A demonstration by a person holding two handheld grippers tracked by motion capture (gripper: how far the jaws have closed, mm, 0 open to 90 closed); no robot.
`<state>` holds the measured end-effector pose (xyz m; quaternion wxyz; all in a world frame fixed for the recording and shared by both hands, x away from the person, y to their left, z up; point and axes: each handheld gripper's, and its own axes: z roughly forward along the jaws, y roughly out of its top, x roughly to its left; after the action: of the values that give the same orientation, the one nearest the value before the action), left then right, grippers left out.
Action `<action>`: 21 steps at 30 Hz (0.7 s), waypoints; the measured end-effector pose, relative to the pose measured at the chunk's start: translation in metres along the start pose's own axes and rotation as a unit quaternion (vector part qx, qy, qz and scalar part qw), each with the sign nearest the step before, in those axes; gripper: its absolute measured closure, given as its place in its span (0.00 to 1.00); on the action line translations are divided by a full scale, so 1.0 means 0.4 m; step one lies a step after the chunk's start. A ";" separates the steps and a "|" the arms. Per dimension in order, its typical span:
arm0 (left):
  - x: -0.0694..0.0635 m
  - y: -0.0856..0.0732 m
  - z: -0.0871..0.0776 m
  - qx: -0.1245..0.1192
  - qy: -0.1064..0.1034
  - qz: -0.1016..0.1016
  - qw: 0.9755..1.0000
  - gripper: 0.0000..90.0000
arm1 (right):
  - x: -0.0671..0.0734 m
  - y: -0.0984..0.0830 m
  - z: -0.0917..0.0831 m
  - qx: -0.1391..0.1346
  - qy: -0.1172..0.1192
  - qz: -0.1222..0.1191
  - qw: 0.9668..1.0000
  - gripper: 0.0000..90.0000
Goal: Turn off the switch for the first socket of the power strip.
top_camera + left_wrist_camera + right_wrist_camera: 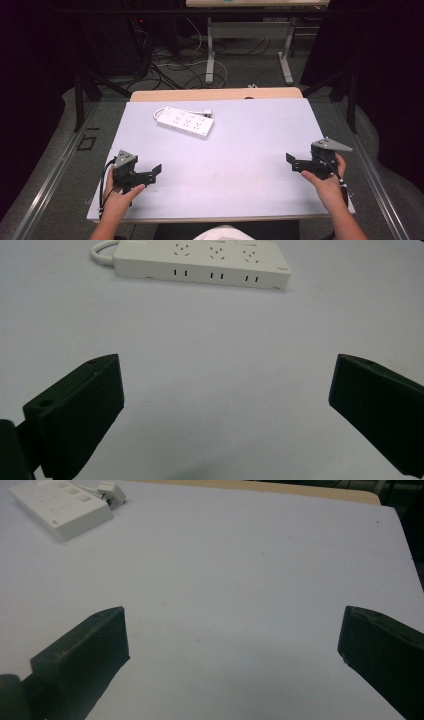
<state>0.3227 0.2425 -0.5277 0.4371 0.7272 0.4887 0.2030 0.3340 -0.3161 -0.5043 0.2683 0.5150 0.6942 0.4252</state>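
While I watch from the high view, my left gripper (156, 171) sits at about eight o'clock on the table (240, 165), held in the left hand (117, 197), its jaws spread wide with nothing between them; the left gripper view confirms that, with bare white surface showing between the two black jaws (225, 405). Moving right, the white power strip (184, 121) lies flat at roughly eleven o'clock, well apart from both grippers, set slantwise with its short cord and plug (206, 112) curled at its far end. From the left gripper view the power strip (200, 262) lies straight ahead at twelve o'clock, its sockets facing up. Further right, my right gripper (291, 163) rests at about four o'clock in the right hand (325, 182), jaws likewise fully apart and gripping nothing. Its own view puts the power strip (60, 507) at ten o'clock, far off, with open tabletop between the jaws (232, 650).
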 end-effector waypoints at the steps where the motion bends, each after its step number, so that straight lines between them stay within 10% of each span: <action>1: 0.000 0.000 0.000 0.001 0.000 0.000 1.000 0.02 | 0.002 -0.001 -0.002 -0.004 0.004 -0.001 1.000 0.00; 9: -0.009 0.003 0.000 -0.002 -0.001 -0.001 1.000 0.03 | 0.000 -0.021 0.019 -0.007 0.002 0.014 1.000 0.00; 21: -0.029 0.004 -0.009 -0.013 0.005 0.005 1.000 0.09 | 0.034 -0.035 0.027 -0.004 0.007 -0.026 1.000 0.00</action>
<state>0.3157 0.2337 -0.5229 0.4430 0.7229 0.4846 0.2153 0.3316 -0.3015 -0.5211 0.2758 0.4930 0.7075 0.4245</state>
